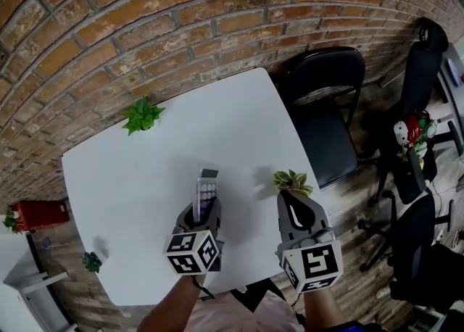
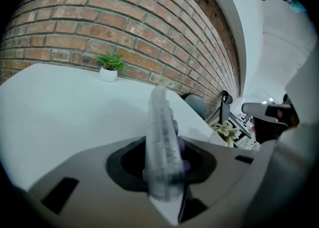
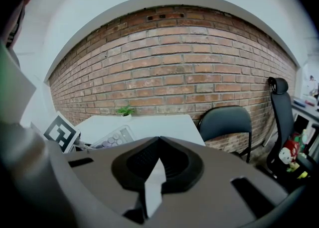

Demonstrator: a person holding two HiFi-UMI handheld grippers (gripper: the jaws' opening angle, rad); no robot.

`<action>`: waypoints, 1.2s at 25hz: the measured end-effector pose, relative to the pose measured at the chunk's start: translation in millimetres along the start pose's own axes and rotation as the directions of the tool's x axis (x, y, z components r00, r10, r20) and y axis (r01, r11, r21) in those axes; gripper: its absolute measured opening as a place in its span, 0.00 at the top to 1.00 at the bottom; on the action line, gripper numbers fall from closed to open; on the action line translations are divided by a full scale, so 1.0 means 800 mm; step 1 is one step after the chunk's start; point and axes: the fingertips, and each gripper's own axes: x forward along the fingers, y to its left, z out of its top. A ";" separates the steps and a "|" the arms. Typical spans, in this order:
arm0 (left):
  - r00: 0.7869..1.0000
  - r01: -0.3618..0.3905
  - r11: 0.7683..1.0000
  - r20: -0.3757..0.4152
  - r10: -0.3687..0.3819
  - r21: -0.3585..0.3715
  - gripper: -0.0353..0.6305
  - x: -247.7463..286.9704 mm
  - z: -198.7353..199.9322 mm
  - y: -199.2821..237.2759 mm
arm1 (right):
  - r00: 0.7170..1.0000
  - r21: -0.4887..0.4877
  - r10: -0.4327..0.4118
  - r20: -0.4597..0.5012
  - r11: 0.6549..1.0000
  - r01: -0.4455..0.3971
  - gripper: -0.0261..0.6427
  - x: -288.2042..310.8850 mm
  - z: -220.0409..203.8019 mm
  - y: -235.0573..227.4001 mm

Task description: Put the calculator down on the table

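Left gripper view: calculator [image 2: 162, 147] clamped edge-on

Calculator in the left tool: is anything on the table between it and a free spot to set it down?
Nothing visible does. The calculator is clamped in the left tool above bare white table. The far plant, the right-edge plant and the near-left plant all stand well off to the sides.
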 end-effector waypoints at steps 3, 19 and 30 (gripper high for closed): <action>1.000 -0.031 0.999 -0.002 0.031 0.040 0.72 -0.001 0.000 0.004 | 1.000 0.001 -0.001 -0.001 1.000 0.001 0.96 -0.001 0.001 0.000; 0.990 -0.134 0.980 -0.033 0.140 0.148 0.39 -0.015 -0.017 0.033 | 1.000 -0.010 0.020 0.016 1.000 -0.020 0.96 -0.006 0.007 0.007; 0.977 -0.211 0.969 0.054 0.205 0.128 0.38 -0.088 -0.023 0.047 | 0.995 -0.040 0.081 0.064 0.996 -0.078 0.96 -0.033 0.024 0.041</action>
